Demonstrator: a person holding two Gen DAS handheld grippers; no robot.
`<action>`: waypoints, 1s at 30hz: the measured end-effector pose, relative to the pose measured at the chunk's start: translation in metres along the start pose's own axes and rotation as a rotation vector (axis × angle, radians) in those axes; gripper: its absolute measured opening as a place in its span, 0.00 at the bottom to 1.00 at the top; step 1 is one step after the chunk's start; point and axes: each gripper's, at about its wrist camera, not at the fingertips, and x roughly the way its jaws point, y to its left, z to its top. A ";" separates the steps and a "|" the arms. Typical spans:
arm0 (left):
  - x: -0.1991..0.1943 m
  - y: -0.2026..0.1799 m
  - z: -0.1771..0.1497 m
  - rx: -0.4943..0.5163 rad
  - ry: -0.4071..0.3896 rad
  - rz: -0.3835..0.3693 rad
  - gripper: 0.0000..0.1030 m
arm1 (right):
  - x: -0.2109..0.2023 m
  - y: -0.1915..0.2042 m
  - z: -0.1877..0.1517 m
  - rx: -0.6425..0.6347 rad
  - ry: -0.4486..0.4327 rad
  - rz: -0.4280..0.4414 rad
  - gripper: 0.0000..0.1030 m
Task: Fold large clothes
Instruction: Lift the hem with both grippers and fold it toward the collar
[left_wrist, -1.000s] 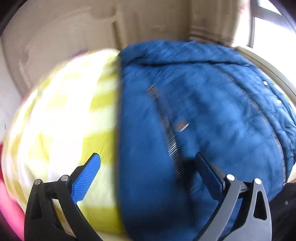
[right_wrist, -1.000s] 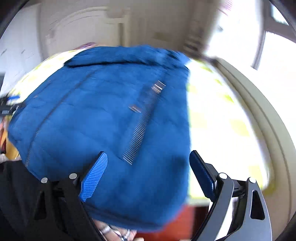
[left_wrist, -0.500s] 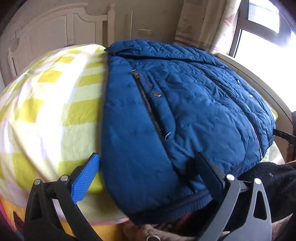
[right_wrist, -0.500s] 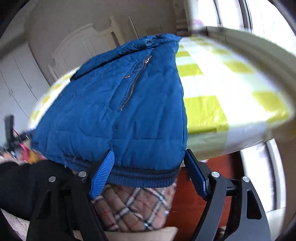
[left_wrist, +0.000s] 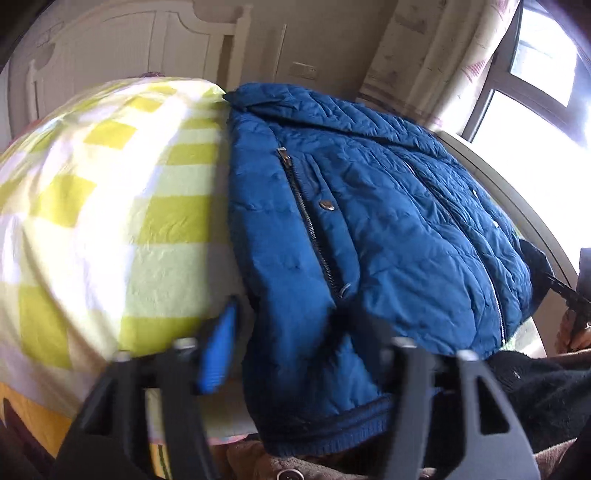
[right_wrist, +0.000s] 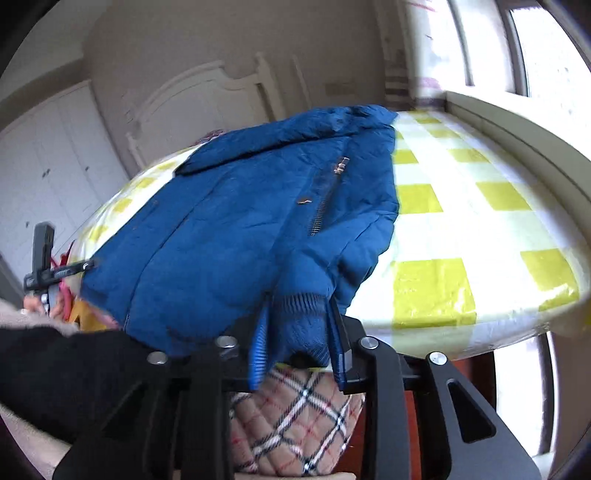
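A blue quilted jacket (left_wrist: 369, 229) lies zip-side up on a bed with a yellow and white checked cover (left_wrist: 110, 229). Its ribbed hem hangs over the near edge. My left gripper (left_wrist: 291, 321) straddles the jacket's lower left corner. Its jaws are closing, and the blue pad (left_wrist: 219, 350) still stands off the cloth. In the right wrist view the jacket (right_wrist: 229, 236) fills the left half of the bed. My right gripper (right_wrist: 299, 314) is closing, and its pads pinch the bunched ribbed hem (right_wrist: 299, 321) at the lower right corner.
A white headboard (left_wrist: 155, 55) stands behind the bed, with a curtain (left_wrist: 436, 55) and window (left_wrist: 535, 74) to the right. A ledge (right_wrist: 517, 125) runs along the bed's far side. The person's plaid garment (right_wrist: 295, 424) and black sleeve (right_wrist: 74, 369) are below the grippers.
Both grippers came down to the jacket's near hem. The right jaws narrowed until they pinched the ribbed hem. The left jaws narrowed around the other corner.
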 end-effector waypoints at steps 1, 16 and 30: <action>0.000 -0.001 0.000 0.003 0.002 -0.028 0.75 | 0.001 0.000 0.002 0.004 -0.003 -0.005 0.31; 0.001 -0.005 -0.004 0.040 0.024 -0.083 0.41 | 0.000 0.005 -0.010 -0.098 0.047 -0.087 0.45; -0.053 0.006 0.012 -0.093 -0.178 -0.276 0.05 | -0.048 0.024 0.002 -0.094 -0.181 0.031 0.16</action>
